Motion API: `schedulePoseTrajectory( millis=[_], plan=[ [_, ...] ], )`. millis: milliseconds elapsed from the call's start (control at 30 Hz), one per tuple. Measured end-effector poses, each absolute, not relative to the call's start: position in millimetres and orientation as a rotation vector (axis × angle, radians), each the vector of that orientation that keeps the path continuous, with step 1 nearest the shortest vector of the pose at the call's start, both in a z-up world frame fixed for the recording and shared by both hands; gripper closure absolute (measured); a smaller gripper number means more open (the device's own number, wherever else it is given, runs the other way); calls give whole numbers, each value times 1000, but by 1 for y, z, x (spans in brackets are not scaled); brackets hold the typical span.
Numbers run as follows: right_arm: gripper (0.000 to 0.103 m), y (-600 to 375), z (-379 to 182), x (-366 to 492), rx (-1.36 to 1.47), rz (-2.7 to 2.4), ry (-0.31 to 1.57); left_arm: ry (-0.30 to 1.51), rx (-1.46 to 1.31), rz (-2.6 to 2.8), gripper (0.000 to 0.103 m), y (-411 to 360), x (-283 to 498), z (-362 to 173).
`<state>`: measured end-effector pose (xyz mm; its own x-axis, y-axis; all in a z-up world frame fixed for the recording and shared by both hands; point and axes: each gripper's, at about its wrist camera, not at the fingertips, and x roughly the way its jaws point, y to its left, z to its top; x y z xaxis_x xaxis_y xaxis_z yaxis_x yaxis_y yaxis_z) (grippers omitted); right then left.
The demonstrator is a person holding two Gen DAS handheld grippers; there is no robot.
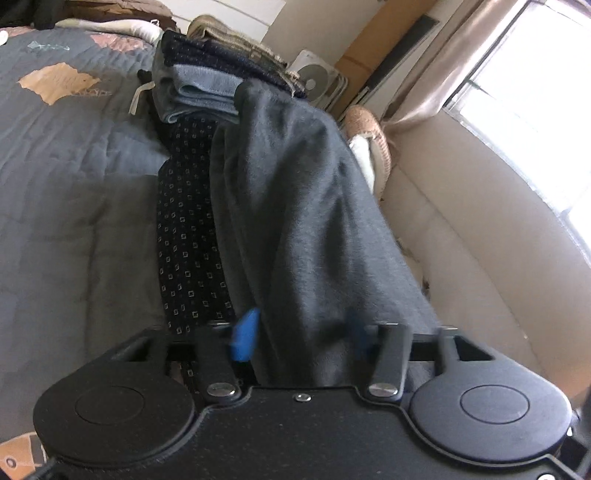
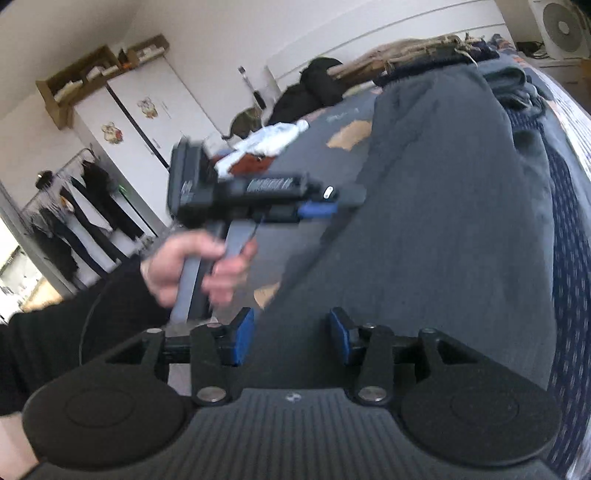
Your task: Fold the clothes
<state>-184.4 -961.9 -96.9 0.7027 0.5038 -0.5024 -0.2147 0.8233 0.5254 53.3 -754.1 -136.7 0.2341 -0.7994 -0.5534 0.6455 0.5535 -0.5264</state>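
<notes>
I am working in a lived-in bedroom of a home: a bed under a grey quilted bedspread with tan and pink patches [image 1: 70, 155] fills the view, with a stack of folded blue, navy and plaid clothes [image 1: 207, 77] on it. Beside it I see a beige curtain [image 1: 454, 62] at a bright window [image 1: 532, 122], a white box fan [image 2: 561, 27] and a woven basket [image 1: 369, 129]. Across the room stand a white wardrobe with picture stickers [image 2: 144, 110], cardboard boxes on top of it [image 2: 92, 70], and a rail of hanging dark clothes [image 2: 81, 218].
</notes>
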Motion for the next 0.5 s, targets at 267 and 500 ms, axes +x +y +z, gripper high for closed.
schedulePoseTrajectory(
  millis=[267,500],
  plan=[
    [58,-960,-107,-201,371,432,661,848,-265,-941,95,-731,66,-124],
    [58,-962,-111,-205,406,430,639,733,-268,-893,59,-759,125,-77]
  ],
)
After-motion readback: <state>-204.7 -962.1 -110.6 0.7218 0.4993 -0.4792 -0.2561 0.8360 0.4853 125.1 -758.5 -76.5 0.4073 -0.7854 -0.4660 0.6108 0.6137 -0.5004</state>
